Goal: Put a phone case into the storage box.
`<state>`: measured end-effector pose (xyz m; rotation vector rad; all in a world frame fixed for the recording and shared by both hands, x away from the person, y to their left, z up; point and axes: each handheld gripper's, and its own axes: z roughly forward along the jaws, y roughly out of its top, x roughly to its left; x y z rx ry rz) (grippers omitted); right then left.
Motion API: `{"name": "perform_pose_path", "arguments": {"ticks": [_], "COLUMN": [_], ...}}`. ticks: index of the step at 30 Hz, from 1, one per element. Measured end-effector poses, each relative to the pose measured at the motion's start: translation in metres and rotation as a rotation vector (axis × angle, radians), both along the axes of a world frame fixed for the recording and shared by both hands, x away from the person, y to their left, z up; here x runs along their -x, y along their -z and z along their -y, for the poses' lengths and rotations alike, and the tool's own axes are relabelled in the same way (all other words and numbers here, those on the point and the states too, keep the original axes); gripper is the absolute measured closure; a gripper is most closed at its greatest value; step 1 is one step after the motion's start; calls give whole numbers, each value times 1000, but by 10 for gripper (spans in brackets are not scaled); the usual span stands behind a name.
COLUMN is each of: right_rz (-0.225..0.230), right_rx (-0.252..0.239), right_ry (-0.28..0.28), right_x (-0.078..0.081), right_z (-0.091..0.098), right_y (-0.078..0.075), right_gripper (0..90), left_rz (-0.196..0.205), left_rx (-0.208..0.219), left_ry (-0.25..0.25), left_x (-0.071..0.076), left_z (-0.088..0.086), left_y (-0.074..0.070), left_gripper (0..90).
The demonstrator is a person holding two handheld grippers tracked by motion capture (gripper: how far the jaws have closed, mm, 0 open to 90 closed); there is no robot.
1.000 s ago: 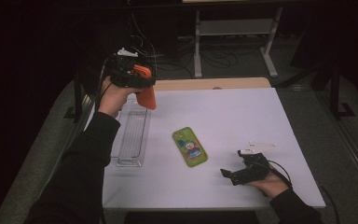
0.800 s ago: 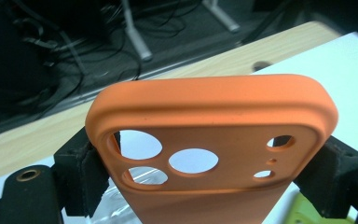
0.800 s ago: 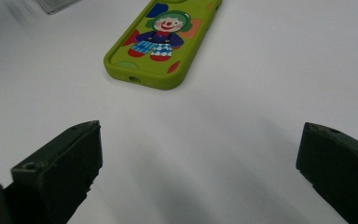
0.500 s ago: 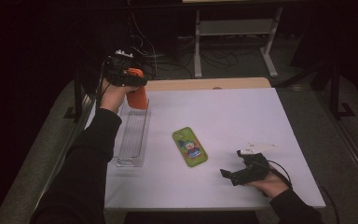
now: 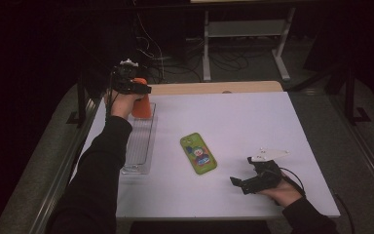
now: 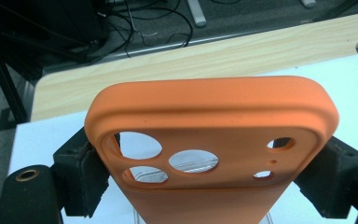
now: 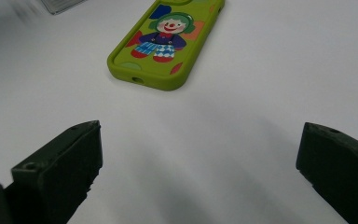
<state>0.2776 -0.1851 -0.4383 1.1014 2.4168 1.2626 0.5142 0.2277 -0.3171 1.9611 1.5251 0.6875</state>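
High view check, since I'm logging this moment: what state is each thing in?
Orange silicone phone case: gripped upright, over tray's far end.
Left claw: shut on case.
Clear plastic tray: flat, nothing in its near part.
Green clown-print phone case: lying flat, untouched.
Right claw: open, resting.

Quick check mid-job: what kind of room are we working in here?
Probably a lab or workshop recording bench, not a home: a white work table with a pale wooden board at its far edge, loose black cables on the dark floor, and a grey metal stand behind.
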Motion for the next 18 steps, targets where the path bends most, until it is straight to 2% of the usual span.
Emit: {"name": "perform_pose_path", "arguments": {"ticks": [2,4,5,8,10,11,15,18], "right_rz": [1,1,3,4,5,7,4,6], "right_rx": [0,-1,-1,-2,-3,0,-2,-1], "right_ry": [1,2,1,-1,2,2,4,2], "right_x": [0,0,0,0,-1,-1,0,-1], "right_z": [0,0,1,1,1,1,1,1], "right_y": [0,0,0,0,-1,0,-1,-1], "right_gripper": [0,0,0,0,0,0,0,0], "left_rz": [2,-11,-8,-29,-31,-35,-39,-49], "left_rx": [18,-16,-10,-31,-19,-38,-60,-56], "left_ry": [-12,-13,-21,-24,-28,-25,-40,-54], "left_x": [-3,-5,-6,-10,-12,-13,-17,-19], "left_z": [0,1,2,2,4,5,8,9], "left_y": [4,7,9,15,19,20,26,30], "left_gripper": [148,148,148,147,147,146,146,145]}}
